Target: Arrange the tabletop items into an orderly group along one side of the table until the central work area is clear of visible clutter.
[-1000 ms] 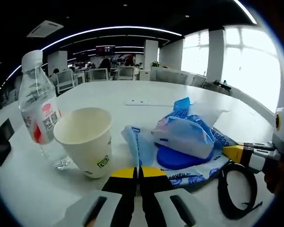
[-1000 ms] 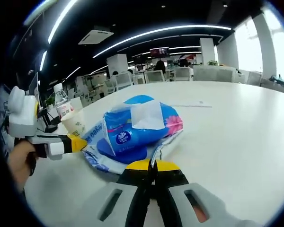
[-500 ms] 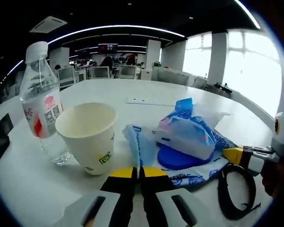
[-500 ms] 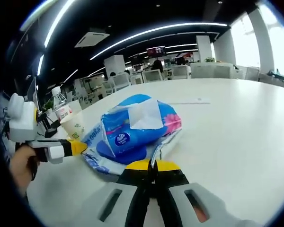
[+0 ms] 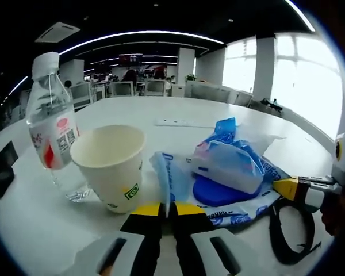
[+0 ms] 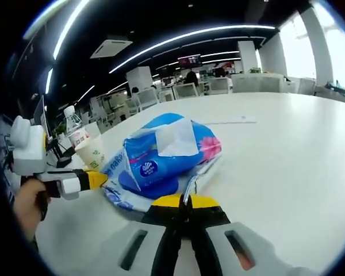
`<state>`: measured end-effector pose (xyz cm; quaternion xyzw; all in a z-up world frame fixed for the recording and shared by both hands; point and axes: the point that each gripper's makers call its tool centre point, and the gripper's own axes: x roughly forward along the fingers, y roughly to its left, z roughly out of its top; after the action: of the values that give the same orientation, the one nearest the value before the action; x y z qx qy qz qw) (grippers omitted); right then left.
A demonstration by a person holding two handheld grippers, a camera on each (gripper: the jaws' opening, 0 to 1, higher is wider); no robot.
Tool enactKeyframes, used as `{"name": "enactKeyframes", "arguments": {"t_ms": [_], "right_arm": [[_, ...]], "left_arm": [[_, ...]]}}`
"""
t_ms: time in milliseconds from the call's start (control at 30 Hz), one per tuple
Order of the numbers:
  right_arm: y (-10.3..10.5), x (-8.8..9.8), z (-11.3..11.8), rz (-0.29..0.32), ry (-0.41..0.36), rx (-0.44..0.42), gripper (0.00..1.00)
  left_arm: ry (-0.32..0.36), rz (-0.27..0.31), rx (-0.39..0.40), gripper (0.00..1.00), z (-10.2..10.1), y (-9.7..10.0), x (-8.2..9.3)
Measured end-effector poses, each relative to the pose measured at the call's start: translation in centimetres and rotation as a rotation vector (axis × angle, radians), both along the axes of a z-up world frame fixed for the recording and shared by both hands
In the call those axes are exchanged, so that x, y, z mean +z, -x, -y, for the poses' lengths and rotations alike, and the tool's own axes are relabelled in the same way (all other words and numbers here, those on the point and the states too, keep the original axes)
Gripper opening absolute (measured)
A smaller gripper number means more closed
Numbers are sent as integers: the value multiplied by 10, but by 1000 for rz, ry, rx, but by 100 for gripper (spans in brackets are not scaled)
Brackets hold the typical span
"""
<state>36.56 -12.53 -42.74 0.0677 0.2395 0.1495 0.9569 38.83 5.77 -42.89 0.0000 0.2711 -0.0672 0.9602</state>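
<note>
Tissue pack (image 5: 227, 167) on blue-printed bag (image 5: 241, 204), mid white surface (image 6: 287, 155). Left gripper (image 5: 166, 209) pinched on bag edge, right gripper (image 6: 184, 202) likewise. Paper cup (image 5: 110, 167), water bottle (image 5: 50, 123) beside pack.

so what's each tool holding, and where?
Both shut on the blue plastic wrapper: left tool pinches its upturned edge, right tool its thin corner.

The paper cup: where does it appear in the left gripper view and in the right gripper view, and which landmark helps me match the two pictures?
Left gripper view: the paper cup stands left of centre, just beyond the jaws, beside the water bottle.
Right gripper view: the paper cup is small, at the left, behind the left gripper.
Shared landmark: the blue tissue pack.
</note>
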Motion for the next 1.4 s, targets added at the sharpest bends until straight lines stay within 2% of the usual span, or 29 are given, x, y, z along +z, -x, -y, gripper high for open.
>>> {"name": "enactKeyframes", "arguments": {"t_ms": [167,267,600,633,667,733,967,1200,1400], "right_arm": [[-1,0,1,-4,-11,-18,4],[-1,3,1,13,22,-20,8],[0,14,6,42,-30,-38,15],[0,18,7,49,-41,-41,16],[0,20,7,54,-56,-42,17],[0,27,9,75,-77,-48,20],[2,38,12,107,-80,-45,24],[5,40,13,111,-84,-37,29],[3,44,13,147,-48,5,33]], "left_arm": [[6,16,-10,16,-2,0,2],[0,21,-15,22,0,4,5],[-11,77,-30,24,4,5,23],[-7,83,-29,25,4,5,25],[25,107,-24,26,7,4,29],[38,107,-28,31,8,6,32],[23,161,-57,36,20,7,50],[19,175,-64,38,23,11,53],[23,199,-93,48,29,14,59]]}}
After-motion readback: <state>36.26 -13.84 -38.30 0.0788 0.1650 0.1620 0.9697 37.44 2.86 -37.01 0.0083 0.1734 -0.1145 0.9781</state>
